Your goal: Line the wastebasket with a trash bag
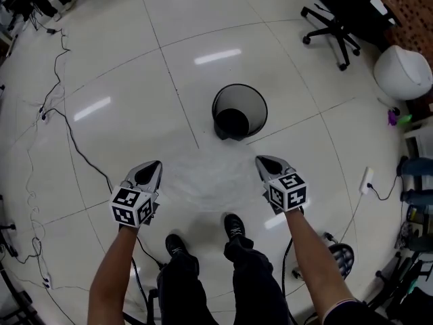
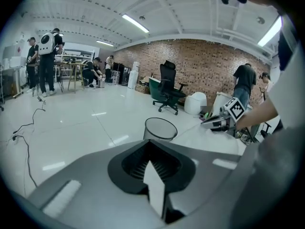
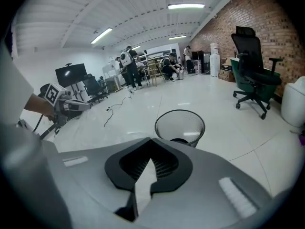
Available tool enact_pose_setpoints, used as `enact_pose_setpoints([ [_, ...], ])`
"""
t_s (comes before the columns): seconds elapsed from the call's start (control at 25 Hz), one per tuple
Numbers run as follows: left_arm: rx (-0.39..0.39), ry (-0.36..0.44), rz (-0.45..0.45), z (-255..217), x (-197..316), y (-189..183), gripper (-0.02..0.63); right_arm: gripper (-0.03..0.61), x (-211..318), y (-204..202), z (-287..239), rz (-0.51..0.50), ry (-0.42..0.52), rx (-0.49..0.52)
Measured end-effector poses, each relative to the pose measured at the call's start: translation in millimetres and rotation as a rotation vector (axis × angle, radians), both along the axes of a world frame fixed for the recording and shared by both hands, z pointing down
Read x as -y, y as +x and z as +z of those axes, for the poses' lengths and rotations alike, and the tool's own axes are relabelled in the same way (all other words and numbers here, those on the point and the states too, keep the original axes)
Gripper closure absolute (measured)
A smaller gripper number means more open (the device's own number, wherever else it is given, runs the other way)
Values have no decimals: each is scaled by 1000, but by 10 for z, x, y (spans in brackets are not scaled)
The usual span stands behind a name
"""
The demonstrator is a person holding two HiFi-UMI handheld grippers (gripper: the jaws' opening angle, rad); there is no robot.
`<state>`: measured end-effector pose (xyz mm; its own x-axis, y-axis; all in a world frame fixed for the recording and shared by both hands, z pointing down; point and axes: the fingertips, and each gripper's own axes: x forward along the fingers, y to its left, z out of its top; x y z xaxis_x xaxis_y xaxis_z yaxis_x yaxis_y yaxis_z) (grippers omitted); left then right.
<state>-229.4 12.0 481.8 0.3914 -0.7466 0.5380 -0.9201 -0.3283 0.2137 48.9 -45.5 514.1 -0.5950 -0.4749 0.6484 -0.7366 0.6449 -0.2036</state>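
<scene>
Holding the trash bag (image 1: 206, 178) spread between both grippers looks like the step in hand, with the lining itself not yet begun.

In the head view, the left gripper (image 1: 150, 171) and the right gripper (image 1: 269, 164) hang well apart above the floor (image 1: 122, 80). The thin clear film sags between them, just beyond the person's shoes (image 1: 233, 225). The wastebasket (image 1: 239, 110) stands upright and unlined on the floor, just past the bag, on the side toward the office chair (image 1: 335, 29). To do this well, I judge the film should be kept taut, centred over the rim and lowered evenly, so neither side slips off. This view alone shows the bag's whole span and how it lines up with the basket.

The left gripper view shows what the head view cannot. The fingers (image 2: 143, 168) of the left gripper (image 2: 155, 175) are pressed together on a pale strip of the bag (image 2: 155, 190). The film runs off toward the right gripper (image 2: 214, 123), with the wastebasket (image 2: 159, 129) straight ahead.

In the right gripper view, the right gripper (image 3: 150, 171) likewise pinches a strip of the bag (image 3: 143, 187) between closed fingers (image 3: 164, 168). The wastebasket (image 3: 179, 125) shows its mesh wall and bare dark bottom, and the left gripper (image 3: 76, 106) sits off to one side. No view tells whether the bag's mouth is already open.
</scene>
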Motion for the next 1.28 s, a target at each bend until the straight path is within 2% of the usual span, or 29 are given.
enact_pose_setpoints([
  [0.28, -17, -7, 24, -429, 435, 518, 603, 575, 228, 299, -442, 79, 0, -25],
  [0.56, -13, -13, 51, -642, 742, 802, 603, 576, 429, 585, -651, 156, 6, -35],
  [0.96, 7, -18, 65, -595, 1040, 1127, 603, 576, 620, 911, -714, 229, 28, -51],
  [1.28, 25, -25, 58, -574, 1274, 1418, 603, 577, 829, 1187, -629, 241, 12, -35],
])
